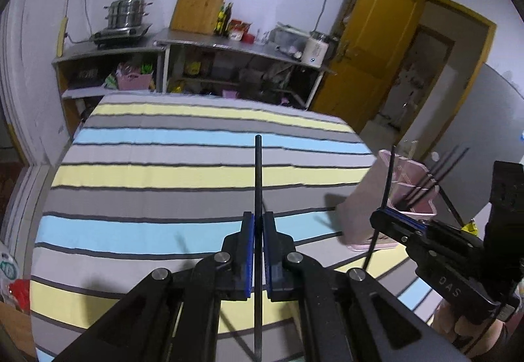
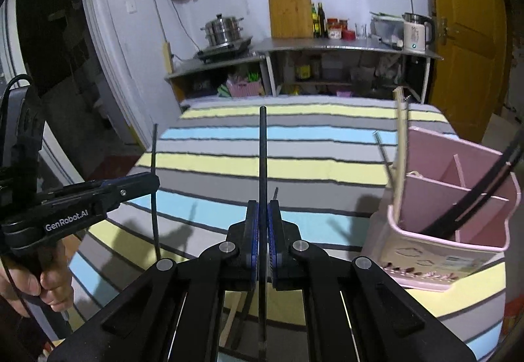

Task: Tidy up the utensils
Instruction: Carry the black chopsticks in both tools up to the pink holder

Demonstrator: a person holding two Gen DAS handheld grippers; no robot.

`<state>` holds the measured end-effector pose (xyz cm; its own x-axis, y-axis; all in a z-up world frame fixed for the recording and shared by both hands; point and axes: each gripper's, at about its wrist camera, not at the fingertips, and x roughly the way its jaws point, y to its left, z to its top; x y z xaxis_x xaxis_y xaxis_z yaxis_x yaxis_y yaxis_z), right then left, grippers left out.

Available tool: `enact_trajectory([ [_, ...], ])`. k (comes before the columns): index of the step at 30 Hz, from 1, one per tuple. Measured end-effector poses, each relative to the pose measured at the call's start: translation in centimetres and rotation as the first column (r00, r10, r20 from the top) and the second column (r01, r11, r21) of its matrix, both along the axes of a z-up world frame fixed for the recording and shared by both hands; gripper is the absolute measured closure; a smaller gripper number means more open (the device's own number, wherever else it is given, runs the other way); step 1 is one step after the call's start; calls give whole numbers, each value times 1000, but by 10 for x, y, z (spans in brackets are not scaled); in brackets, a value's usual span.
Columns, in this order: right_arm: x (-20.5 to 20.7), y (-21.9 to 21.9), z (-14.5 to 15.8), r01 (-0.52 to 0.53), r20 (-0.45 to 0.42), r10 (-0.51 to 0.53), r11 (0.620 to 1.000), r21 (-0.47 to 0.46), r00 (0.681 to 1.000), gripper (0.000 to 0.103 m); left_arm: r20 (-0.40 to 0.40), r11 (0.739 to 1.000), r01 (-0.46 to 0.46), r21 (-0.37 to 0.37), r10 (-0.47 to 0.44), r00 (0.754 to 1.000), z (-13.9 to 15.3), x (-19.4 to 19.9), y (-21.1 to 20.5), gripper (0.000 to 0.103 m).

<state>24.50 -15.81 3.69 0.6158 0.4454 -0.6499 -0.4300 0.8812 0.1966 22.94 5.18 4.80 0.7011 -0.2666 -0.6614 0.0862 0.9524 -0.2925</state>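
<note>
I am working in the kitchen corner of a home; a stacked steel steamer pot [image 2: 223, 29] sits on a cooktop [image 2: 226, 51] against the white wall; a metal counter [image 2: 344, 46] carries a wooden cutting board [image 2: 290, 10], oil bottles [image 2: 318, 20], jars and an electric kettle [image 2: 416, 33]; open shelves below hold packaged goods; a yellow wooden door [image 1: 370, 44] stands open; a striped cloth [image 1: 183, 185] covers the table.

Black chopstick [image 2: 262, 159] between right gripper [image 2: 263, 218] pads
</note>
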Motion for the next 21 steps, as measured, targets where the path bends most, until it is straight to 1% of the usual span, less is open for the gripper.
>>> enact_trajectory([
  [4,-8,-6,12,9,18,-10,1000,20,1000,98,26,1000,16,-1,-16,1000,15,-10,-4,98],
  [14,-23,-28,27,33,47,-35,999,41,998,98,50,998,63,-1,-63,997,37,-26,-19,99],
  [21,-35,-52,43,67,72,-72,996,64,995,98,62,993,119,-25,-117,991,54,-29,-41,98],
])
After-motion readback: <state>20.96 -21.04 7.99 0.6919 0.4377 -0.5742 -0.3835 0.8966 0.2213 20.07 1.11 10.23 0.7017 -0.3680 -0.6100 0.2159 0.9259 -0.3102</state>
